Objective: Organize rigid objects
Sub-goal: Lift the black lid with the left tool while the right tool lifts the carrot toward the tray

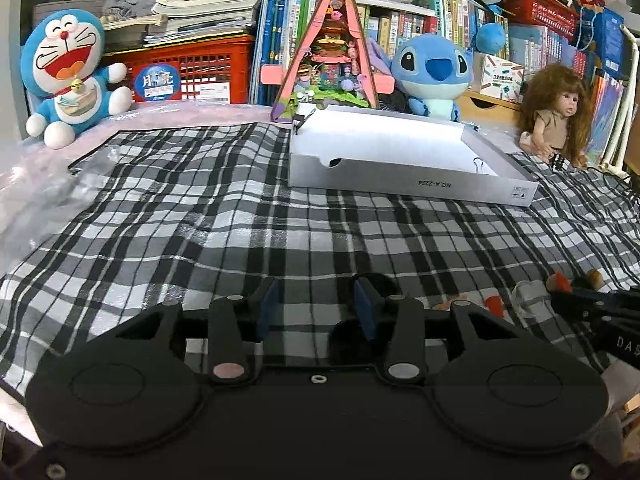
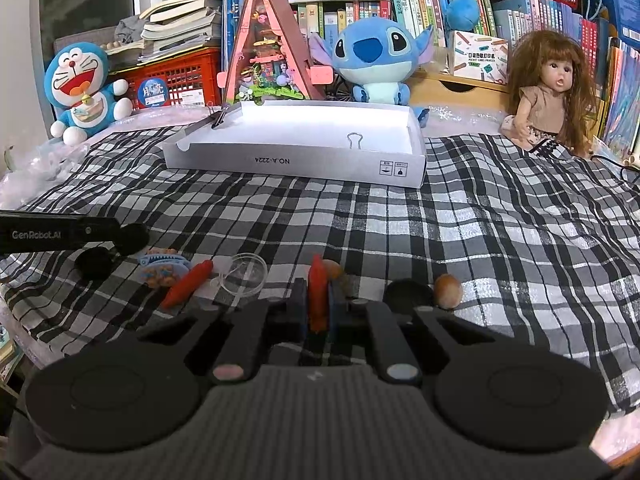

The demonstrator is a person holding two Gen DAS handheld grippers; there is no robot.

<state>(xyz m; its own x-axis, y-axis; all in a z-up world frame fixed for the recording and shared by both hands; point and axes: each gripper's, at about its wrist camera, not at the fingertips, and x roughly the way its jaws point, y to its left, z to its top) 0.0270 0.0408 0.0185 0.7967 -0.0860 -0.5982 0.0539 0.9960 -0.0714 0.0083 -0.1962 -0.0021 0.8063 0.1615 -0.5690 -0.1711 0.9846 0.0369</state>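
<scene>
Right gripper [image 2: 318,300]: jaws closed on an orange carrot-shaped piece [image 2: 318,296], held upright just above the plaid cloth [image 2: 460,232].
Left gripper [image 1: 316,308]: jaws parted, nothing between them.
Right wrist view only: second orange piece [image 2: 188,282], clear round dish [image 2: 244,274], blue toothed clip [image 2: 162,266] and brown nut-like piece [image 2: 448,286], all lying near the held piece.
Both views: white shallow box [image 2: 280,160] beyond, a binder clip [image 2: 354,141] on its front wall.
</scene>
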